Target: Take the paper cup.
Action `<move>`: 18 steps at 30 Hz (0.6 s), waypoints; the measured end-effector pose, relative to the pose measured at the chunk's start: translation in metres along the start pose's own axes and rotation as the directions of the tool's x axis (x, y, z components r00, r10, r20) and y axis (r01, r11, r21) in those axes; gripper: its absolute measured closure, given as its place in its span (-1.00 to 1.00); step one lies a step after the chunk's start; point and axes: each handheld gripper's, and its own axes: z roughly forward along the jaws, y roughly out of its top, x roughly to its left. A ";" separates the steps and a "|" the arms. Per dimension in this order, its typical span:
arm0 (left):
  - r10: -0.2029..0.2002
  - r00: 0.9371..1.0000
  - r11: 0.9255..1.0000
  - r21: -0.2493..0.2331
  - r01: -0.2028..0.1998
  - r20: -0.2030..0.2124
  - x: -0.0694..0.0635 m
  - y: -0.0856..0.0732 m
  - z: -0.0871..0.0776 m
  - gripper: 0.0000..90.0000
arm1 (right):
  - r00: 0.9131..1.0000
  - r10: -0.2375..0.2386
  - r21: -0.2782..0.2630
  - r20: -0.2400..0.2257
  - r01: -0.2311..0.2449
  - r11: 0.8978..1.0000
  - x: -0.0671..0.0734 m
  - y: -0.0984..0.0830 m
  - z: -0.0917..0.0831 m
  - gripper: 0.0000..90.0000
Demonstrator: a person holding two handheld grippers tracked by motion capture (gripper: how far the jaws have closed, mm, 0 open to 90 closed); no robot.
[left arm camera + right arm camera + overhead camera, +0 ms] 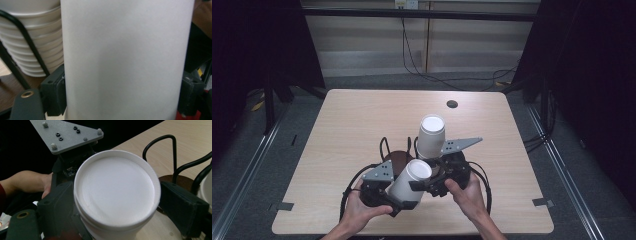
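A single white paper cup point(409, 180) lies tilted over the near part of the table, its flat bottom up and to the right. My left gripper point(402, 197) is shut on its side wall; in the left gripper view the cup point(125, 60) spans the space between both jaws. My right gripper point(422, 181) is closed on the bottom end, and the round base point(117, 192) faces its camera with a pad against each side. Just behind stands a stack of upturned white cups point(432, 136), whose ribbed rims point(35, 55) show in the left gripper view.
The stack sits in a black wire holder point(384, 147) on a round brown base point(398, 157). A small dark hole point(452, 104) marks the far part of the wooden table point(342, 125). Cables lie on the floor beyond. Dark curtains flank both sides.
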 end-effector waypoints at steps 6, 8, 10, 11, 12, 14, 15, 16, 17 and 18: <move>0.013 1.000 0.999 0.036 -0.013 -0.011 0.003 0.000 -0.005 -0.61 | 1.000 -0.015 0.012 -0.004 0.015 1.000 -0.002 0.002 -0.006 -0.69; 0.015 1.000 0.999 0.040 -0.014 -0.010 0.004 0.000 -0.005 -0.61 | 1.000 -0.017 0.008 -0.006 0.017 1.000 -0.003 0.002 -0.007 -0.69; 0.015 1.000 0.998 0.054 -0.014 -0.005 0.005 0.000 -0.007 -0.61 | 1.000 -0.025 0.007 -0.014 0.025 1.000 -0.004 0.001 -0.007 -0.69; 0.016 1.000 0.998 0.066 -0.015 -0.013 0.007 0.001 -0.008 -0.61 | 0.999 -0.035 0.013 -0.012 0.035 0.999 -0.005 0.000 -0.007 -0.69; 0.016 1.000 0.997 0.073 -0.015 -0.013 0.008 0.001 -0.009 -0.61 | 0.999 -0.034 0.010 -0.018 0.035 0.999 -0.005 -0.001 -0.007 -0.69; 0.032 0.999 0.996 0.089 -0.030 -0.025 0.009 0.001 -0.010 -0.61 | 0.999 -0.045 0.007 -0.027 0.045 0.999 -0.006 -0.002 -0.008 -0.69; 0.032 0.999 0.996 0.089 -0.030 -0.025 0.009 0.001 -0.010 -0.61 | 0.999 -0.045 0.007 -0.027 0.045 0.999 -0.006 -0.002 -0.008 -0.69; 0.050 0.998 0.993 0.107 -0.047 -0.034 0.009 0.001 -0.010 -0.61 | 0.997 -0.069 0.011 -0.038 0.069 0.998 -0.005 -0.004 -0.009 -0.69; 0.057 0.998 0.992 0.116 -0.054 -0.027 0.009 0.003 -0.011 -0.61 | 0.997 -0.073 0.012 -0.033 0.074 0.997 -0.005 -0.004 -0.010 -0.69; 0.060 0.998 0.991 0.123 -0.057 -0.026 0.009 0.004 -0.012 -0.61 | 0.997 -0.076 0.011 -0.028 0.077 0.997 -0.005 -0.004 -0.010 -0.69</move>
